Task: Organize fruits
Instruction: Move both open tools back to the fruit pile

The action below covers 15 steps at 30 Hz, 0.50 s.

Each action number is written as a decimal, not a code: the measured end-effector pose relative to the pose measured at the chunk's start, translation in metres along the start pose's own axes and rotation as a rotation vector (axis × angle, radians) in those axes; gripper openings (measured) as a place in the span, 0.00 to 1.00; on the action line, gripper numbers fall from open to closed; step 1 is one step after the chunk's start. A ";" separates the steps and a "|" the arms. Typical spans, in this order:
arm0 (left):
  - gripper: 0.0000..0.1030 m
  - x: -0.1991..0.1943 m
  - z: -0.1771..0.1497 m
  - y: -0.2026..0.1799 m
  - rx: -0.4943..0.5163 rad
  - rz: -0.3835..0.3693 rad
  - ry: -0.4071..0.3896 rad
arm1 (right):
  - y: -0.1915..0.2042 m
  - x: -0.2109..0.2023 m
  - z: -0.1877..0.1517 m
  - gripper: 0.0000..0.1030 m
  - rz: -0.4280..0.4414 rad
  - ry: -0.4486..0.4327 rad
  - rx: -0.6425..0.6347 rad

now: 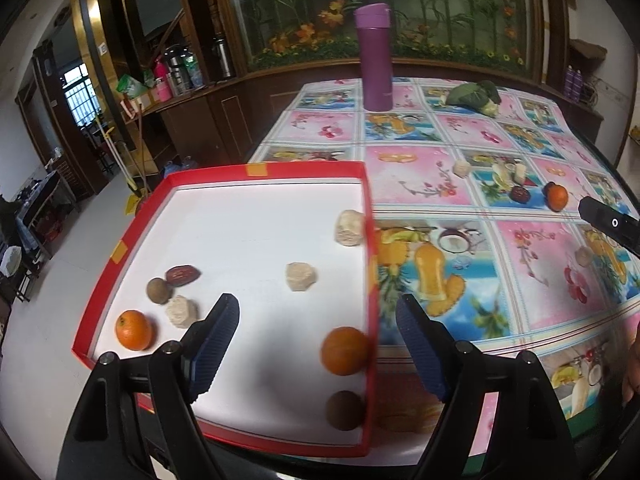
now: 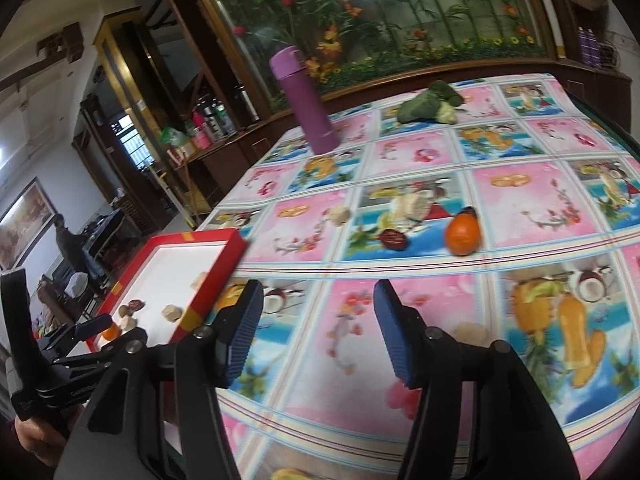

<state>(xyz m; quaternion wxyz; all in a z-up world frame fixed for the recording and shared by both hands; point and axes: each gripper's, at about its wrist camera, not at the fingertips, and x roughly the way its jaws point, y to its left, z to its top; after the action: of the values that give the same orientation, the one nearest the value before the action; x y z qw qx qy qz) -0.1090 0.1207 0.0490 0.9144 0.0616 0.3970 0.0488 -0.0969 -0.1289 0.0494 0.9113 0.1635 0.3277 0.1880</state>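
Both hands between picks, mid-sort. Left hand-held gripper [image 1: 318, 346] hovering over the near end of the red-rimmed tray [image 1: 264, 169], jaws spread wide, nothing between the pads; an orange [image 1: 344, 350] lying just ahead between the fingertips, up against the tray's right wall, a brown round fruit [image 1: 345, 410] nearer still. Further left of that gripper in the tray: another orange [image 1: 134, 330], a dark red date [image 1: 182, 276], a second brown fruit [image 1: 159, 290] and pale beige lumps [image 1: 301, 276], kind not clear. Looks like a drop just made, though only a guess.

Right hand-held gripper [image 2: 318, 336] over the patterned tabletop [image 2: 516, 216], jaws partly apart and empty. Still out on the cloth, well ahead of it: a loose orange [image 2: 463, 234] slightly to the right, a date [image 2: 394, 239] almost straight ahead, a pale piece [image 2: 340, 215] beyond and left. Another pale lump [image 2: 474, 332] just beside the right finger. Purple flask [image 2: 304, 100] and a green vegetable [image 2: 430, 106] far ahead, likely not part of the job.

Next call, by judgement: reach forward with the right, open wider for the orange, straddle it, close gently, then swing left to the tray. Round fruit, so prone to roll if nudged.
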 end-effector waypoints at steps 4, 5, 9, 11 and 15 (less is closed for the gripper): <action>0.79 0.001 0.000 -0.017 0.032 -0.015 0.012 | -0.023 -0.010 0.004 0.59 -0.055 -0.019 0.012; 0.79 0.001 0.000 -0.020 0.037 -0.018 0.016 | -0.028 -0.011 0.005 0.59 -0.062 -0.023 0.021; 0.79 0.001 0.001 -0.034 0.065 -0.036 0.029 | -0.047 -0.019 0.008 0.60 -0.084 -0.037 0.061; 0.79 0.000 0.002 -0.039 0.075 -0.039 0.030 | -0.050 -0.021 0.009 0.60 -0.092 -0.039 0.067; 0.79 -0.002 0.005 -0.049 0.091 -0.056 0.033 | -0.054 -0.021 0.009 0.61 -0.093 -0.034 0.067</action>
<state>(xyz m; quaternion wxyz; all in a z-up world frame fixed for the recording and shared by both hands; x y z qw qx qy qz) -0.1040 0.0717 0.0464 0.9051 0.0915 0.4152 0.0062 -0.0932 -0.1872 0.0450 0.9185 0.1818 0.3255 0.1314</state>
